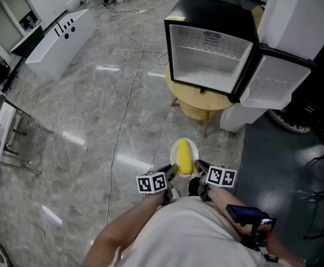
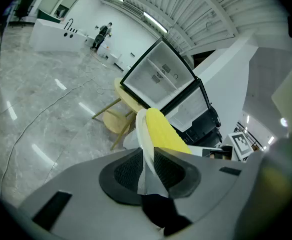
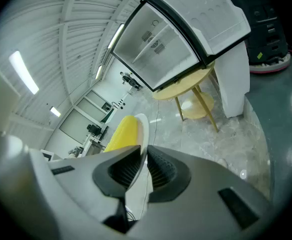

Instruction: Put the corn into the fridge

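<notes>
**Both grippers on the plate, corn well short of the fridge**

I have both hands drawn in close to my body, side by side, each pointing forward and tipped downward. The left gripper point(image 1: 172, 174) is clamped narrow on the left rim of a white plate point(image 1: 184, 144), and the right gripper point(image 1: 198, 169) pinches the opposite rim. The corn point(image 1: 184, 159) lies on the plate between the two. Well ahead of both grippers the fridge point(image 1: 209, 54) sits on a round wooden table point(image 1: 198, 98), its door point(image 1: 273, 82) swung open to the right
</notes>
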